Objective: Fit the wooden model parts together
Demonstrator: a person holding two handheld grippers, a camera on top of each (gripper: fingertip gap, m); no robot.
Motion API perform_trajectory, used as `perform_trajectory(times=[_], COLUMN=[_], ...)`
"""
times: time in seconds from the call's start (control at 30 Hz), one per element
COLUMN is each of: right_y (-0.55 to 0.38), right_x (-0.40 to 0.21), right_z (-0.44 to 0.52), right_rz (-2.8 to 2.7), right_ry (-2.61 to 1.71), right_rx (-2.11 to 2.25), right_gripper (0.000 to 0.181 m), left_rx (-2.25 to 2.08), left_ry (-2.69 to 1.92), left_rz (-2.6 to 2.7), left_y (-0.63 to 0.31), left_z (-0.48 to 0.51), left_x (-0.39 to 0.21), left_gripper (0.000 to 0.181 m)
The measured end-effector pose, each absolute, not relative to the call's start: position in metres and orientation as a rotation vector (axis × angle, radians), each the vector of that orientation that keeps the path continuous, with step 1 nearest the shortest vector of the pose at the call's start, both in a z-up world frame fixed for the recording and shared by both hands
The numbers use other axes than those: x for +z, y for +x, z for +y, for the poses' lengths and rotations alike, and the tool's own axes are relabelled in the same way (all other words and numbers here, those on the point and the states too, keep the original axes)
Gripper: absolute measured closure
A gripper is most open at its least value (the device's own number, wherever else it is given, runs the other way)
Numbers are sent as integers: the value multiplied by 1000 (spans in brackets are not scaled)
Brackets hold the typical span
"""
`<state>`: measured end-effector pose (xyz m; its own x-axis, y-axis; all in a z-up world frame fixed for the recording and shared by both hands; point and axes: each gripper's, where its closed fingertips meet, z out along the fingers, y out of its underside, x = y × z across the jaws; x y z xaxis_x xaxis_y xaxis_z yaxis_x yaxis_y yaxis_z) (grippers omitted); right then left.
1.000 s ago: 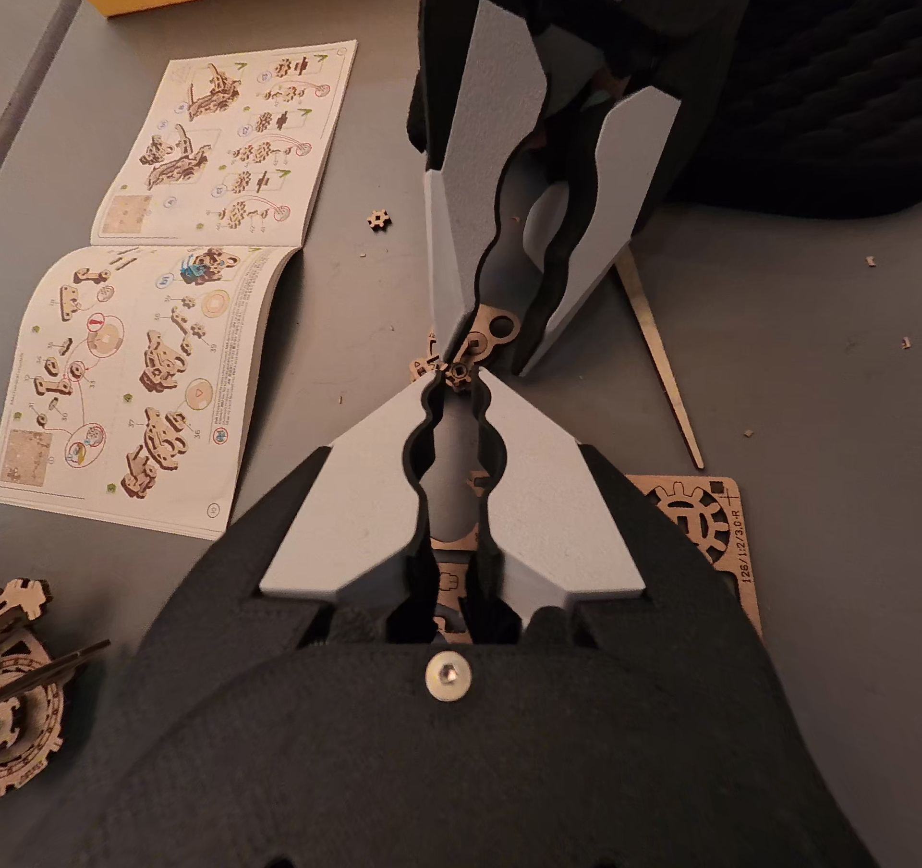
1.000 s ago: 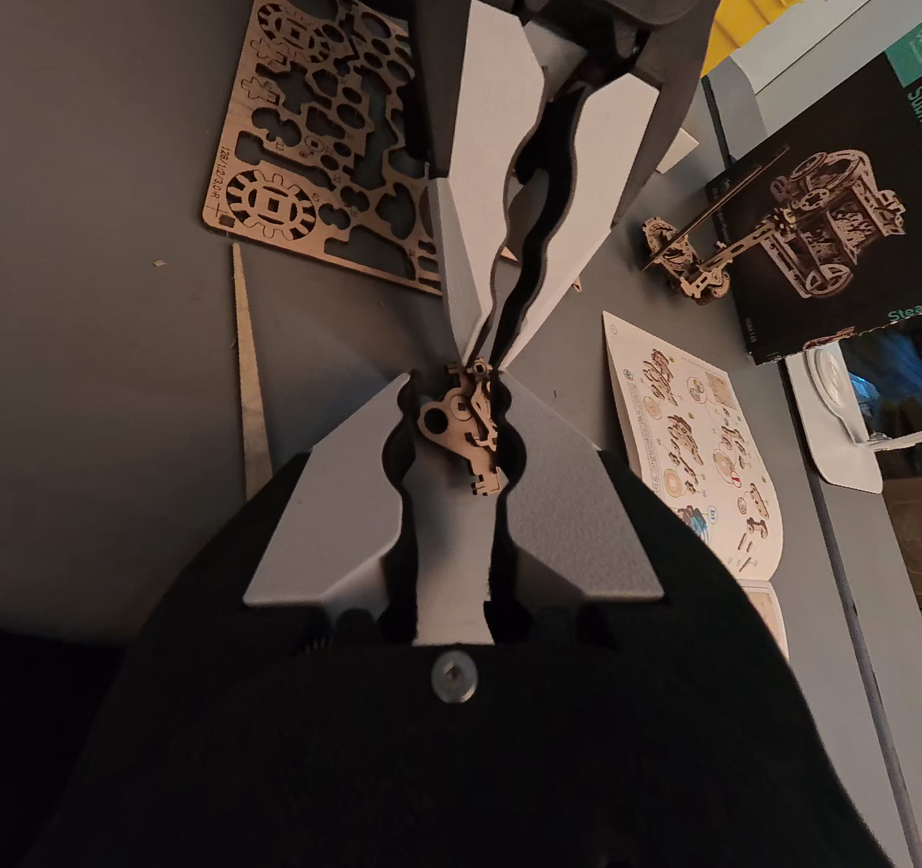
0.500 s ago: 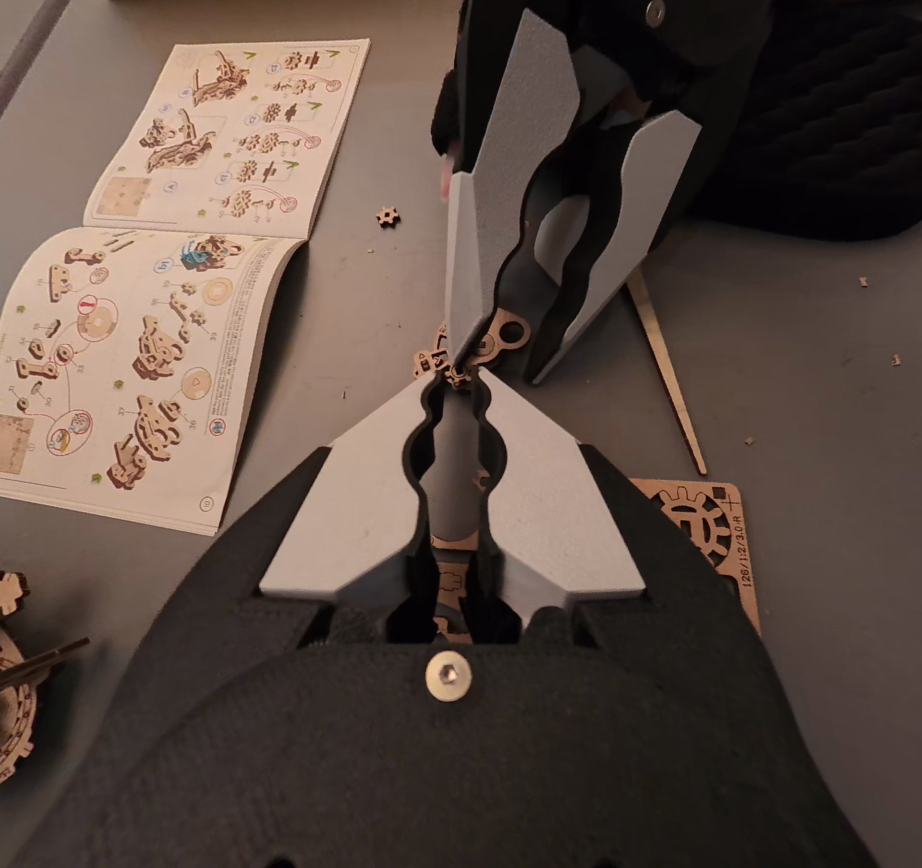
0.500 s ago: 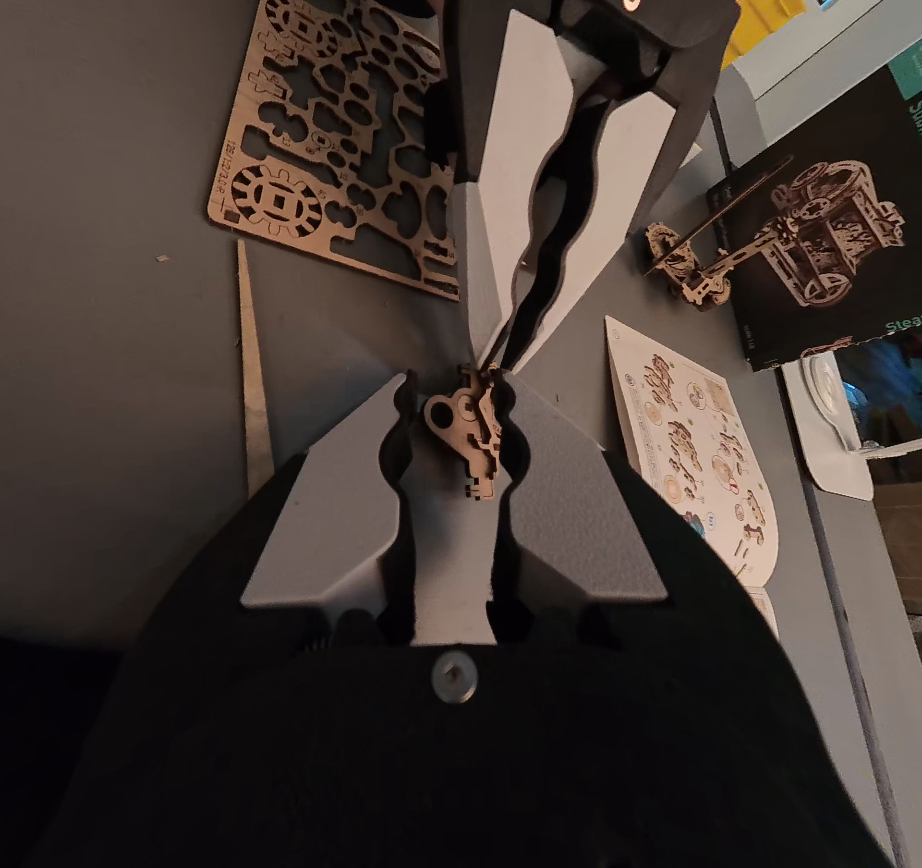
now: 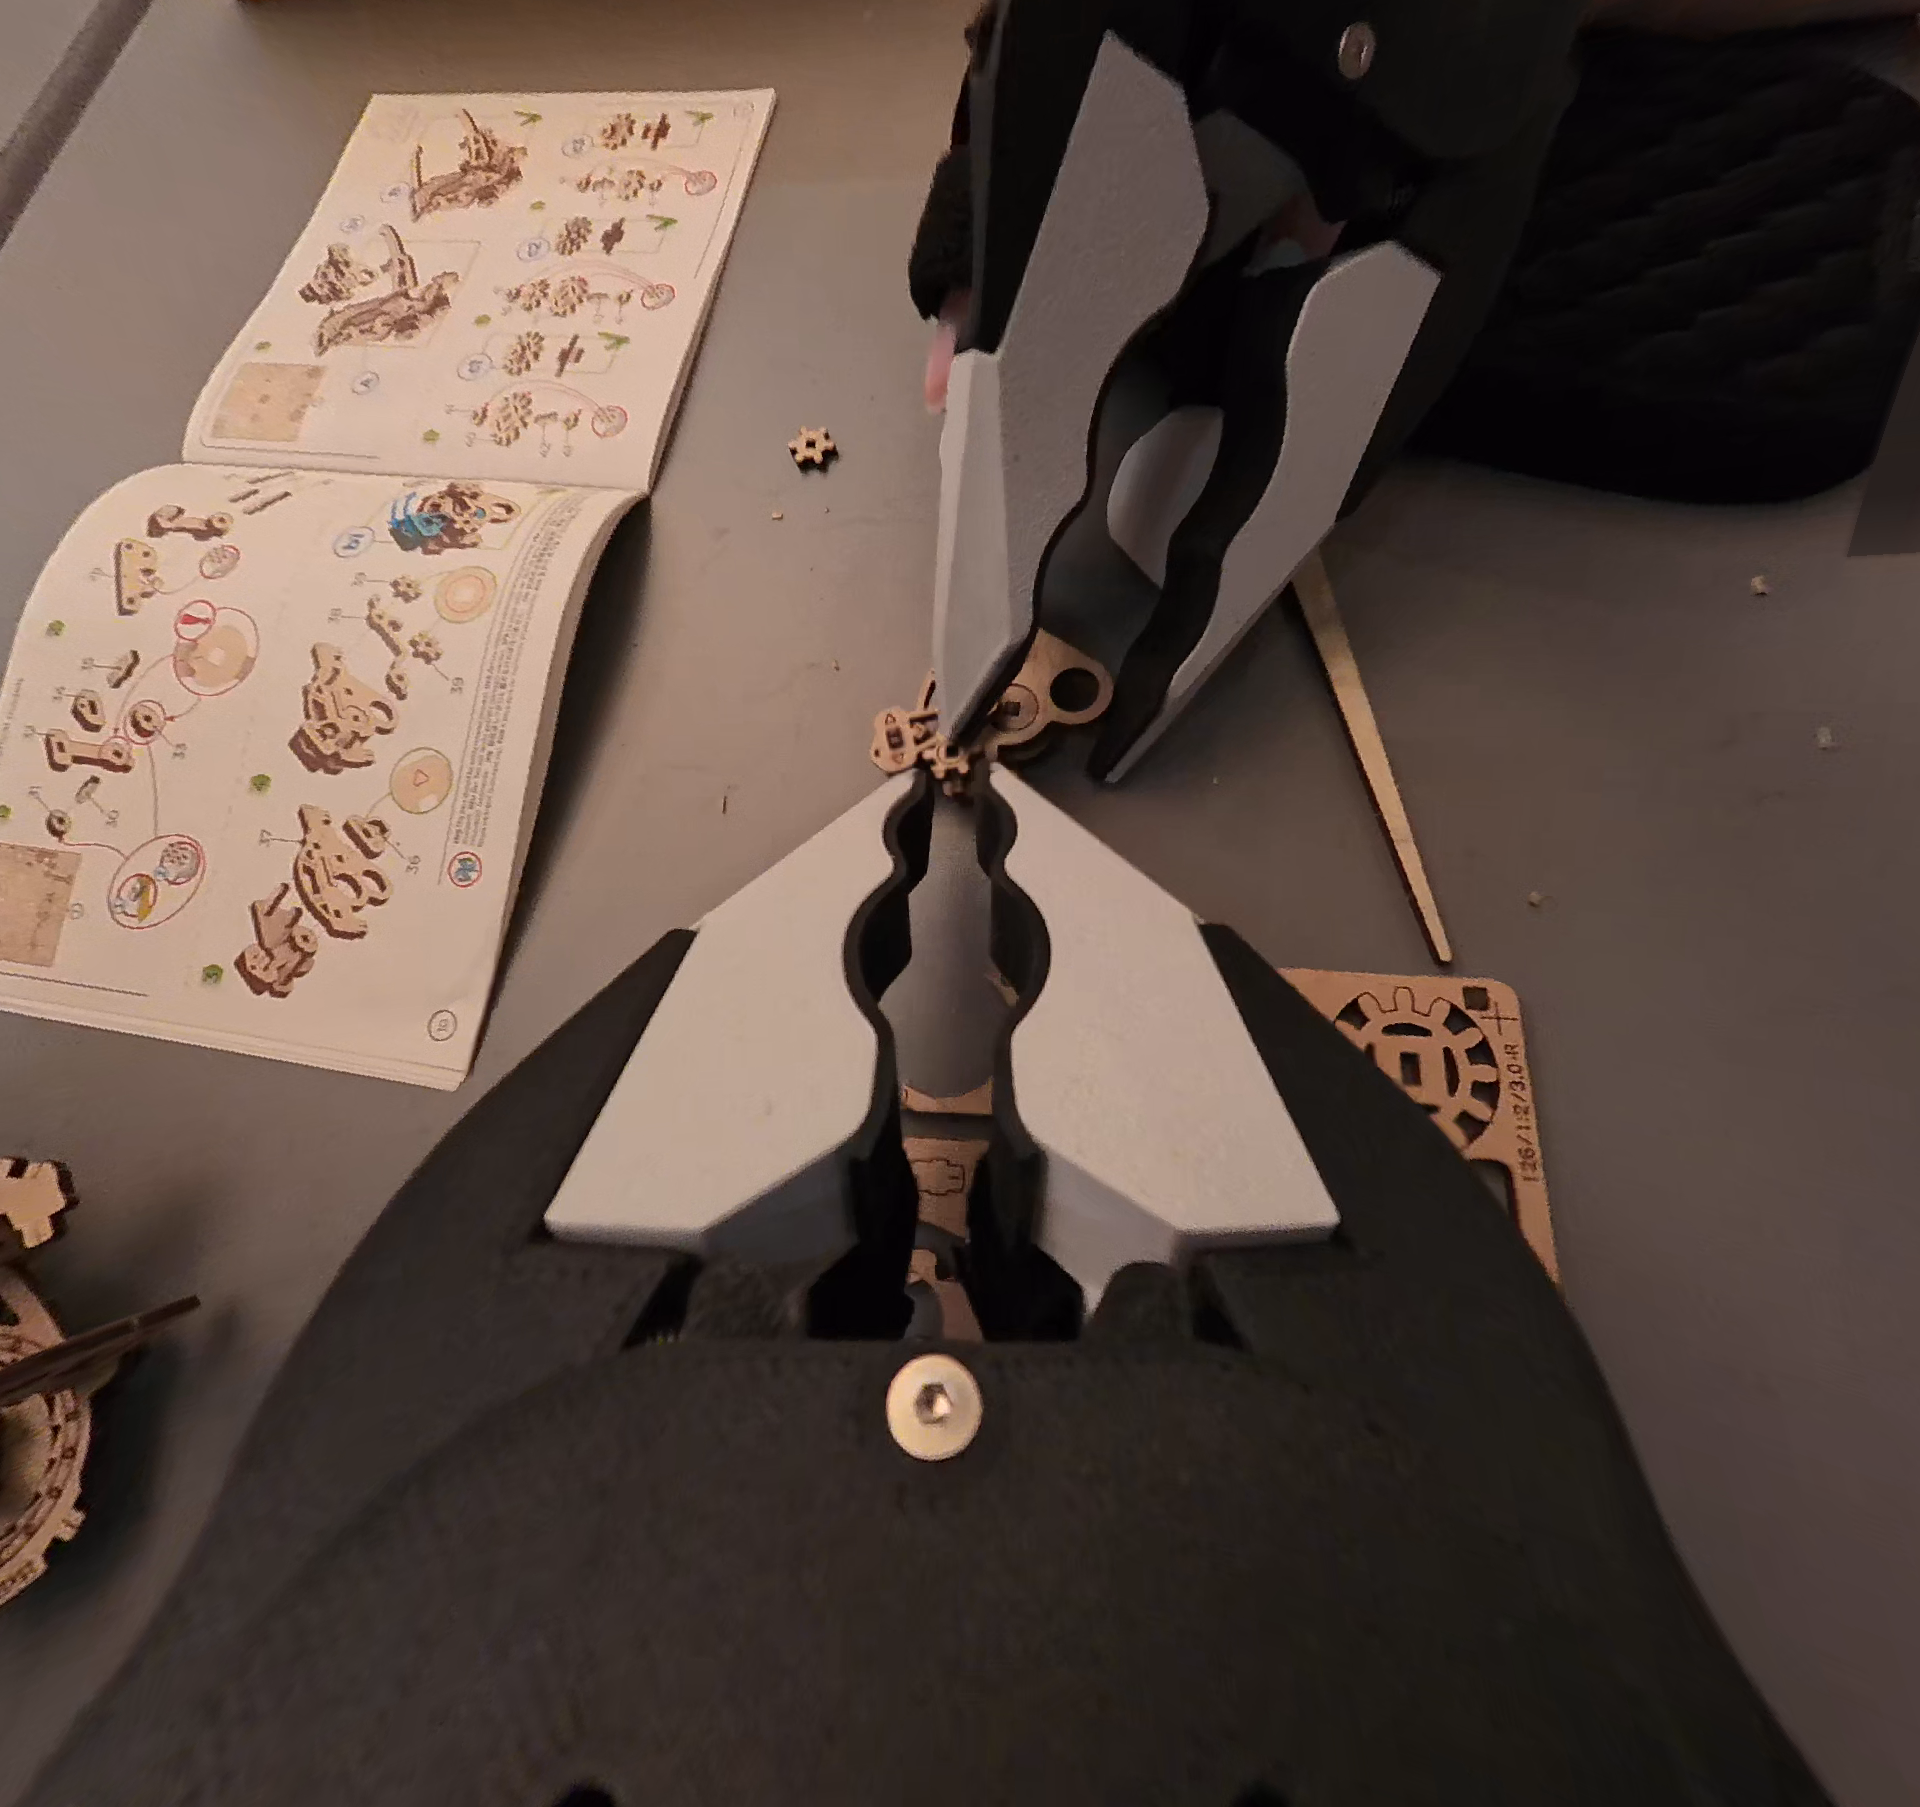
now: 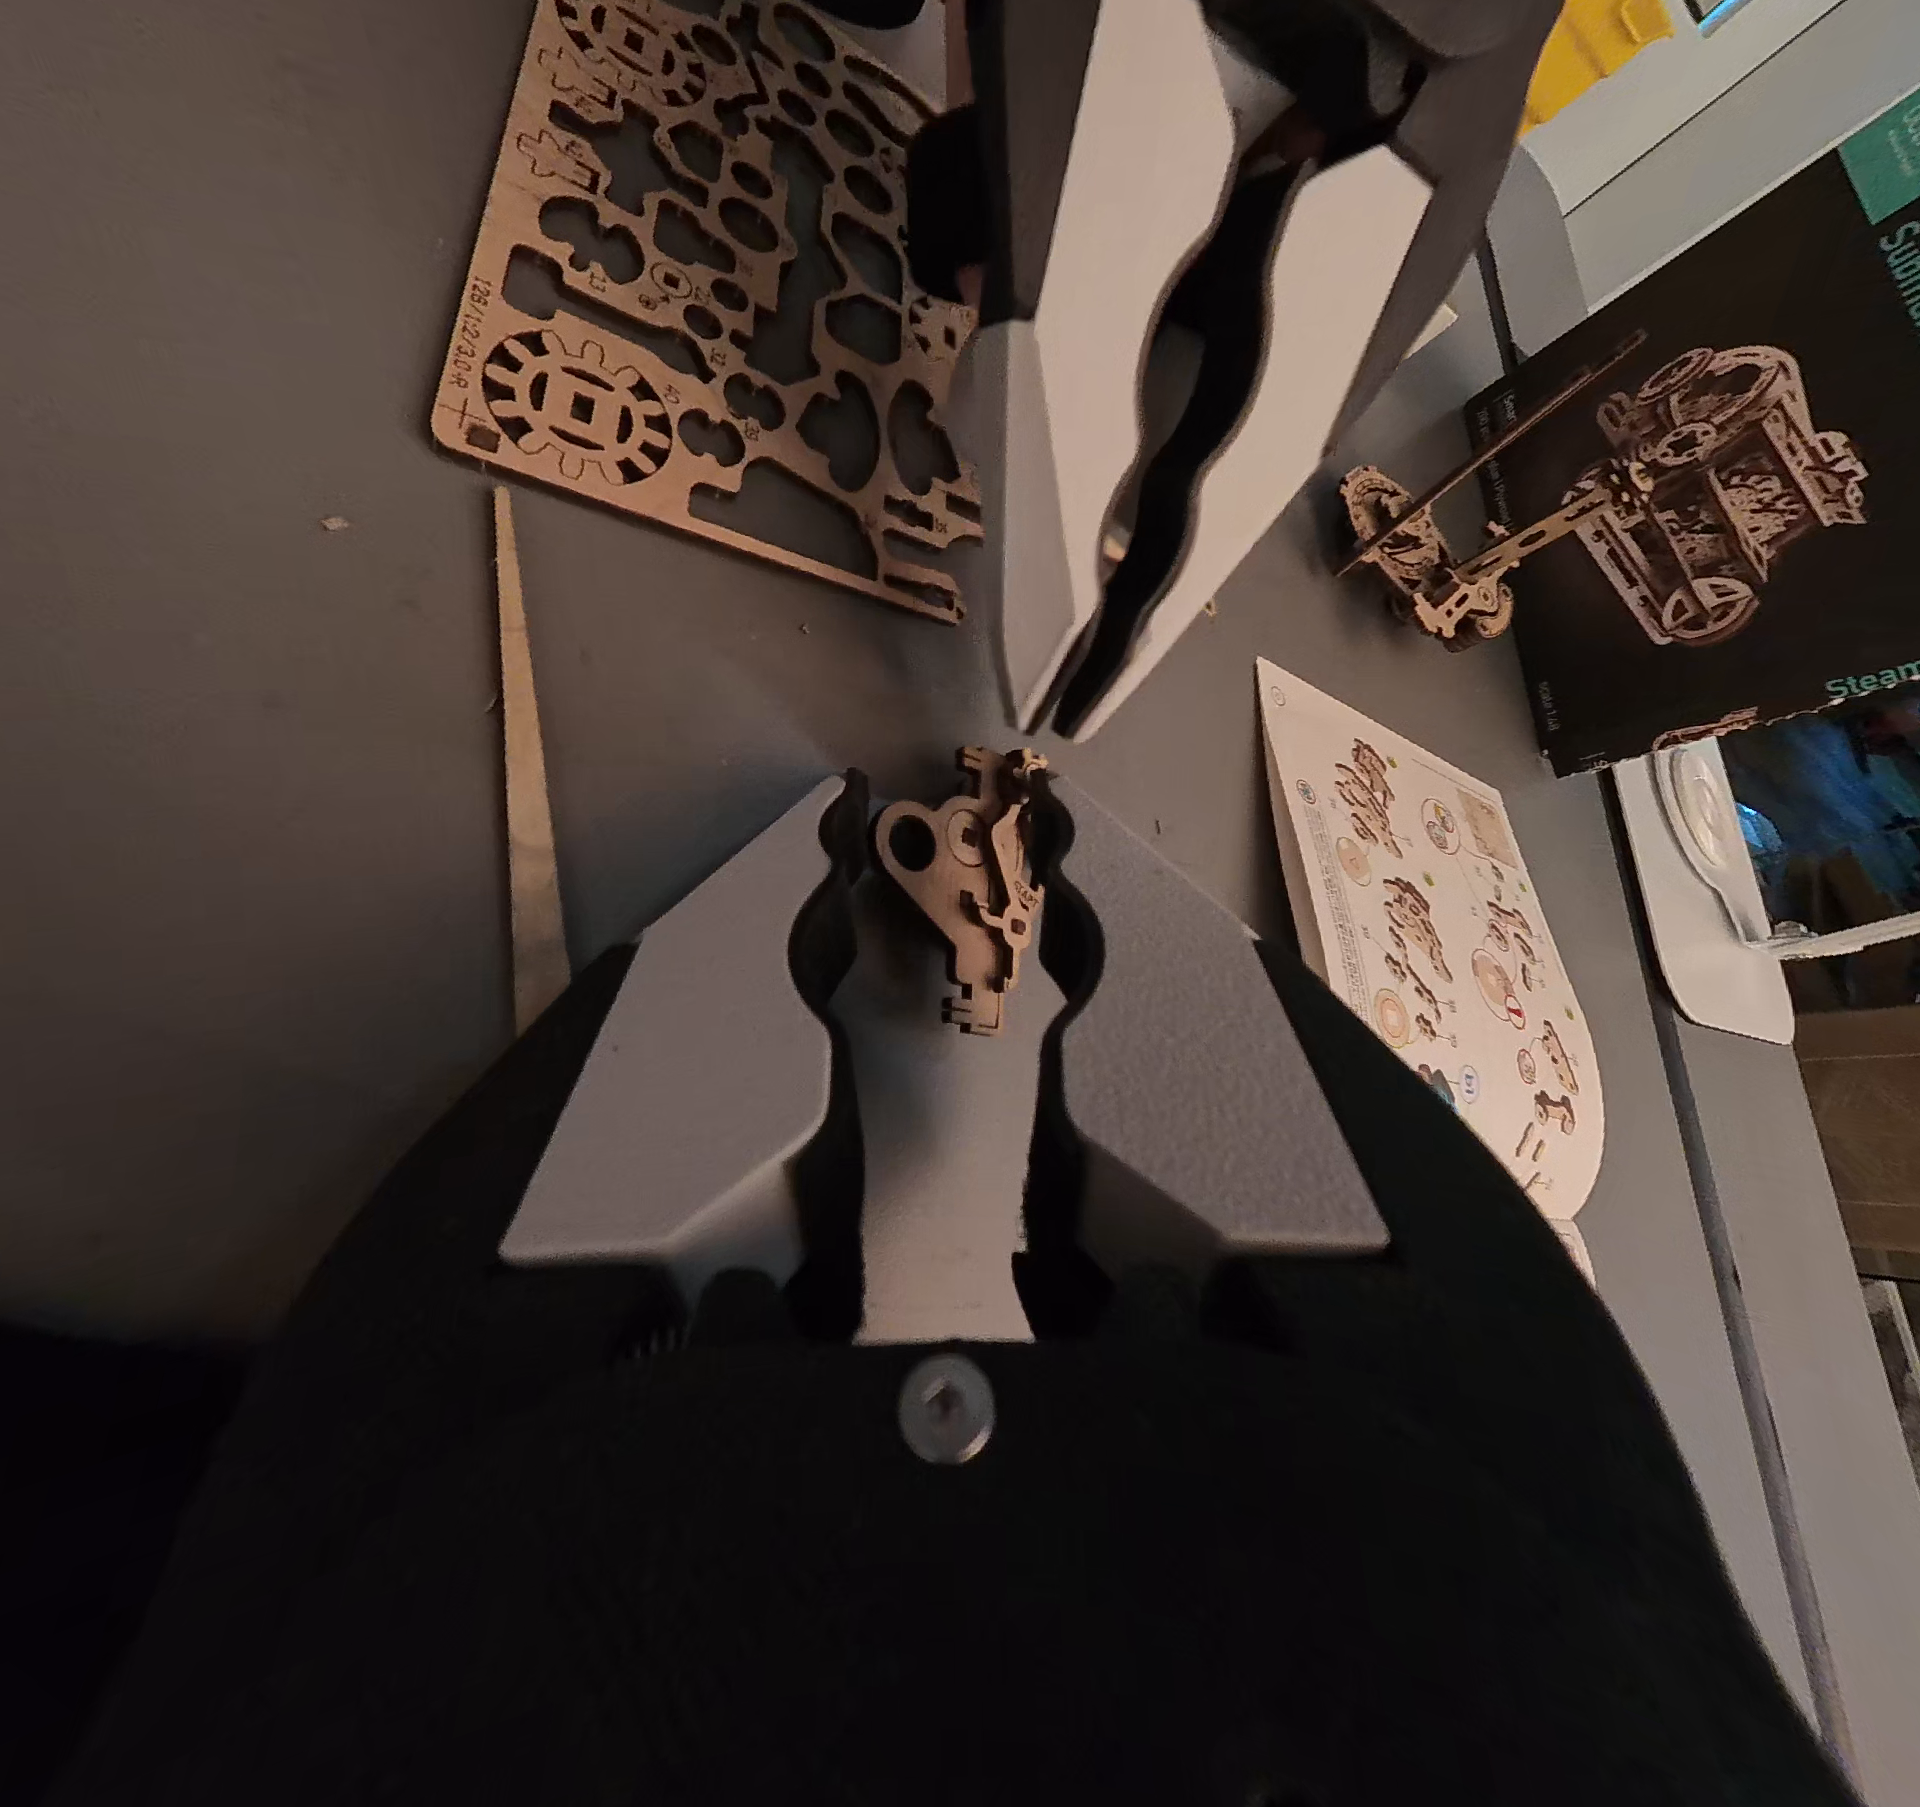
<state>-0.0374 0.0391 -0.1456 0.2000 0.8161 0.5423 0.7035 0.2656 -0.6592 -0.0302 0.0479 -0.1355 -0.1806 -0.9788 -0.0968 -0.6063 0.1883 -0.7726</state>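
1. Left wrist view: the left gripper (image 5: 954,796) has its jaws drawn to a narrow gap. A small cog (image 5: 951,770) sits right at its tips. From here I cannot tell whether the tips pinch the cog or only touch it.
2. In the same view the right gripper (image 5: 1031,755) points down from above. Its jaws are partly apart, and the assembly (image 5: 1039,708) is held between them, above the table (image 5: 1558,822). The cog meets the assembly's near edge, so the step in hand looks like seating the cog.
3. Right wrist view: the right gripper (image 6: 951,791) is closed across the width of the assembly (image 6: 966,884), with a pad on each side. The plate with the round hole faces the camera.
4. In this view the left gripper (image 6: 1047,718) shows only a slit between its tips. Nothing is visible in the slit, and the tips are just clear of the assembly's top edge. The cog therefore probably rests on the assembly already, though I cannot say how deep it sits.
5. To do the step well, keep the right grip firm and still. Bring the left tips back squarely onto the cog and push along the peg's line rather than across it.
6. The layers are thin, so a skewed push could snap or dislodge a part. Check the open booklet (image 5: 312,718) for which way the cog should face.
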Motion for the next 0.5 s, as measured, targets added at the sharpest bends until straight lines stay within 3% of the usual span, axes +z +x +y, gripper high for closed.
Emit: perform_trajectory(times=[0.5], right_y=[-38], right_x=[-146], right_z=[39], right_rz=[-1540], right_ry=[-1455], right_rx=[133], right_gripper=[153], left_rx=[-856], left_ry=[-1526], left_rz=[1847], left_y=[-26], left_z=[47], left_x=[-139], left_gripper=[176])
